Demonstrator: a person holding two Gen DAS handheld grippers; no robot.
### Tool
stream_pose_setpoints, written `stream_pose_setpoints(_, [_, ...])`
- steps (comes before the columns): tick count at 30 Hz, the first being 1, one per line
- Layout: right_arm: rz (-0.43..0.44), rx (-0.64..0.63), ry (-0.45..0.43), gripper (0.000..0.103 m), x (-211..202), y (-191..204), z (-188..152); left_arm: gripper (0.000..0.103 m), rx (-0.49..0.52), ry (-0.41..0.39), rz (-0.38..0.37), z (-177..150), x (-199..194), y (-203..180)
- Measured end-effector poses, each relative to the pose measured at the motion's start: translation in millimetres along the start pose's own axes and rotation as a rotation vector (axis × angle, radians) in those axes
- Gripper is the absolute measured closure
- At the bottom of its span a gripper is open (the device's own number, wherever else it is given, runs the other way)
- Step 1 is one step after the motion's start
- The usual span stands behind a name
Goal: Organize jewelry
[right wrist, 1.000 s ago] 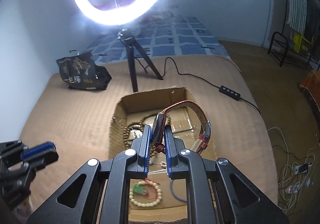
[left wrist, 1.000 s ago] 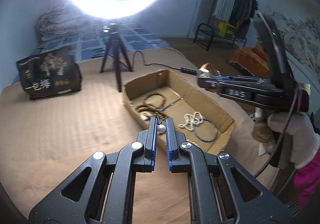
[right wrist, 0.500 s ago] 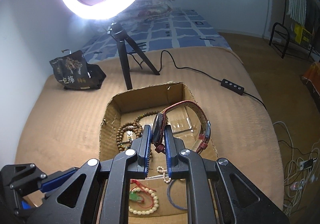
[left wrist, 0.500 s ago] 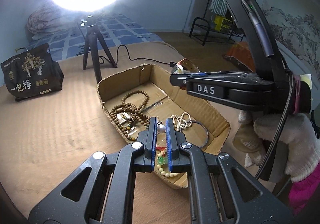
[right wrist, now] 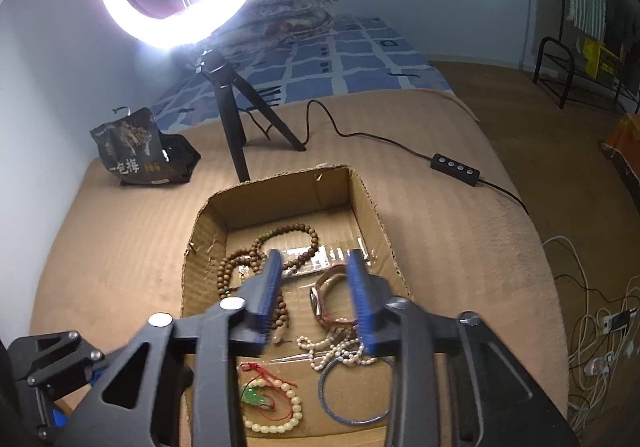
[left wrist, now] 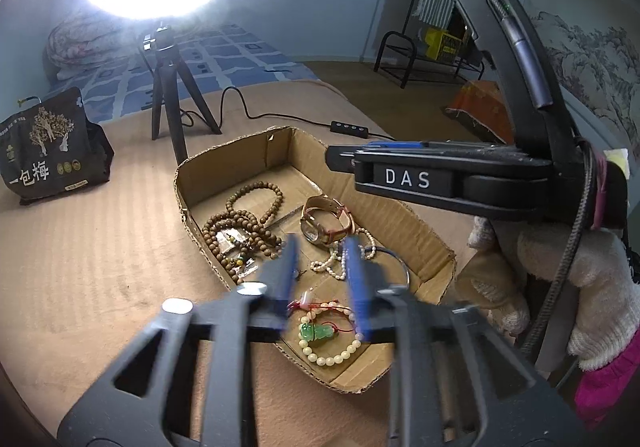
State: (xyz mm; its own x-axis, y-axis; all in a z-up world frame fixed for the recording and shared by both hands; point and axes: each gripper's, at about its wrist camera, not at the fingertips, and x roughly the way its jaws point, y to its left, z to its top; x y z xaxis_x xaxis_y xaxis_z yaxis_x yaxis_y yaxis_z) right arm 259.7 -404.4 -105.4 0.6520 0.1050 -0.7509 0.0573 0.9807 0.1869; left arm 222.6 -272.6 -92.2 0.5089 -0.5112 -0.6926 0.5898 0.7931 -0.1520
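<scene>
we see both claws over the shallow brown cardboard box (right wrist: 368,207) on the tan ribbed bedcover (right wrist: 460,231). the left gripper (left wrist: 320,267) has just been opening; its blue pads stand spread with nothing pinched, the jewelry lying below them. the right gripper (right wrist: 316,287) has likewise just been opening, spread and empty; the brown-strapped wristwatch (right wrist: 326,299) lies on the box floor between its fingers in view, apart from the pads.

only the left view shows the right tool from the side, held by a cream-gloved hand (left wrist: 560,287) with a pink sleeve. only the right view shows the whole blue bangle (right wrist: 352,395) and the white cables on the floor (right wrist: 596,331).

both show the brown wooden bead strand (left wrist: 244,223), white pearl string (right wrist: 340,351), cream bead bracelet with green pendant (left wrist: 324,339), lit ring lamp on a black tripod (right wrist: 228,119) and black printed bag (left wrist: 48,151).
</scene>
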Motion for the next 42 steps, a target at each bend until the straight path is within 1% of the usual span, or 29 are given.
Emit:
stream_pose_setpoints(2, [-0.018, -0.004, -0.012, 0.047, -3, 1, 0, 0.054, 0.004, -0.007, 0.016, -1, -1, 0])
stream_pose_setpoints(3, [-0.026, -0.008, -0.016, 0.044, -3, 1, 1, 0.05, 0.004, -0.003, 0.026, -1, -2, 0])
stream_pose_setpoints(4, [-0.038, -0.014, -0.022, 0.038, -4, 2, 1, 0.046, 0.0, 0.003, 0.034, -1, -2, 1])
stream_pose_setpoints(5, [-0.045, -0.016, -0.026, 0.032, -5, 2, 1, 0.038, -0.005, 0.003, 0.04, -1, -2, 2])
stream_pose_setpoints(6, [-0.048, -0.015, -0.029, 0.03, -5, 1, 1, 0.036, -0.009, -0.003, 0.044, -1, -3, 3])
stream_pose_setpoints(18, [-0.063, -0.015, -0.04, 0.029, -12, 4, -1, 0.036, 0.008, -0.009, 0.064, -3, -13, 4])
stream_pose_setpoints(27, [-0.061, -0.014, -0.073, 0.029, -32, 11, -4, 0.035, 0.022, -0.029, 0.07, -5, -34, 1])
stream_pose_setpoints(34, [-0.072, -0.042, -0.114, 0.029, -60, 24, -7, 0.035, 0.039, -0.059, 0.082, -6, -63, -1])
stream_pose_setpoints(38, [-0.068, -0.05, -0.141, 0.029, -81, 33, -11, 0.027, 0.047, -0.093, 0.1, -9, -87, -2])
stream_pose_setpoints(42, [-0.077, -0.05, -0.171, 0.029, -102, 39, -16, 0.027, 0.041, -0.112, 0.11, -14, -111, -1])
